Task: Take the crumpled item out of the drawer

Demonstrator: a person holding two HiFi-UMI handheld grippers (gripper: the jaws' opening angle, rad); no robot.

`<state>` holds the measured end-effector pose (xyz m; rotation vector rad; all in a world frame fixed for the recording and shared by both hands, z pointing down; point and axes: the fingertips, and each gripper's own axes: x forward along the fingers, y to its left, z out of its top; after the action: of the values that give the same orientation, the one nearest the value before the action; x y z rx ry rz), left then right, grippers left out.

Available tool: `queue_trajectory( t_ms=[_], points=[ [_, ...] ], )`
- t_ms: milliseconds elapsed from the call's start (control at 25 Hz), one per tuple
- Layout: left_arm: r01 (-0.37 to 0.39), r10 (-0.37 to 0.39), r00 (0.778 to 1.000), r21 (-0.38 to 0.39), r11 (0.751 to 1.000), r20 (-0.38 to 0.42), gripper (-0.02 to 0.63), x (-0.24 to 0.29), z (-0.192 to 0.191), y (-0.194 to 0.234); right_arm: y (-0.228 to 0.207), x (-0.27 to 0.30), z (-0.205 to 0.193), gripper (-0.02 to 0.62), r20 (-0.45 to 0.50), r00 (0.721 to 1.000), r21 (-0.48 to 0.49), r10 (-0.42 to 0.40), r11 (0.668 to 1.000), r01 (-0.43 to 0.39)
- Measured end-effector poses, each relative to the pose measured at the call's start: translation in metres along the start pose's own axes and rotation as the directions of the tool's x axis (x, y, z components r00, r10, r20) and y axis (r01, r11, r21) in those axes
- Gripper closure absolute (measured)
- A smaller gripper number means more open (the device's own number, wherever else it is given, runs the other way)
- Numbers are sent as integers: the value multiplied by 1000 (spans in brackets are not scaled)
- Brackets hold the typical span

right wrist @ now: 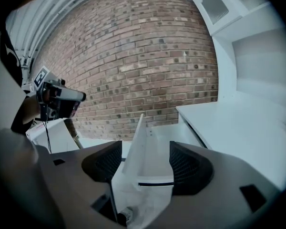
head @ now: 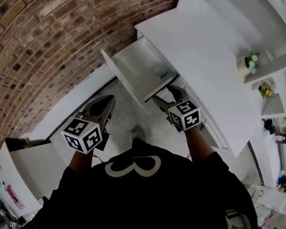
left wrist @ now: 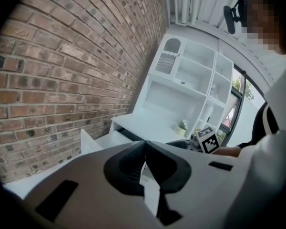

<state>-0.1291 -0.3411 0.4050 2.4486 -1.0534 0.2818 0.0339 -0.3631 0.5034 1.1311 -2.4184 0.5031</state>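
two grippers are by the open white drawer (head: 133,66): the right gripper (head: 164,93), jaws wide apart, is at its near end, the left gripper (head: 107,102), jaws pressed together on nothing, is off to the side. the crumpled item (head: 163,73), clear and bluish, lies inside near the smooth white desk (head: 205,66); a rough brick wall (head: 62,32) stands behind.

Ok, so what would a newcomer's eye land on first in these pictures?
The white drawer stands pulled out of the desk beside the brick wall, with a small crumpled item at its desk end. The right gripper hovers just before the drawer with fingers apart; the left gripper hangs further off, fingers together.
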Motion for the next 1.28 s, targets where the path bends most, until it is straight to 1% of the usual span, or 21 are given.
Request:
queue_trajectory(
  t_ms=[120, 240, 440, 600, 720, 880, 1040, 1160, 1280],
  points=[
    [-3, 2, 1000, -12, 1000, -14, 604, 20, 6, 21, -25, 32, -9, 295, -48, 999, -1, -24, 1000, 24],
    [-8, 7, 1000, -37, 999, -26, 604, 29, 5, 34, -45, 59, -24, 295, -102, 993, 5, -52, 999, 53],
    [-14, 12, 999, -56, 998, -49, 604, 38, -3, 48, -63, 93, -45, 295, -189, 979, -24, -82, 997, 79],
    [-6, 3, 999, -45, 999, -53, 604, 44, -2, 56, -74, 115, -55, 295, -236, 966, -50, -103, 994, 94],
    [-4, 2, 998, -36, 999, -59, 604, 48, 2, 65, -83, 130, -64, 293, -280, 951, -56, -134, 991, 123],
    [9, -15, 996, -57, 998, -92, 604, 60, 2, 86, -101, 153, -74, 291, -351, 918, -96, -185, 982, 162],
    [34, -41, 991, -55, 998, -130, 604, 81, 9, 106, -120, 179, -82, 288, -424, 880, -133, -213, 976, 172],
    [50, -57, 987, -46, 998, -149, 604, 94, 16, 119, -133, 195, -94, 282, -496, 839, -148, -226, 973, 175],
    [47, -54, 986, -48, 998, -158, 604, 105, 25, 138, -147, 209, -103, 278, -549, 800, -148, -241, 970, 191]
  ],
)
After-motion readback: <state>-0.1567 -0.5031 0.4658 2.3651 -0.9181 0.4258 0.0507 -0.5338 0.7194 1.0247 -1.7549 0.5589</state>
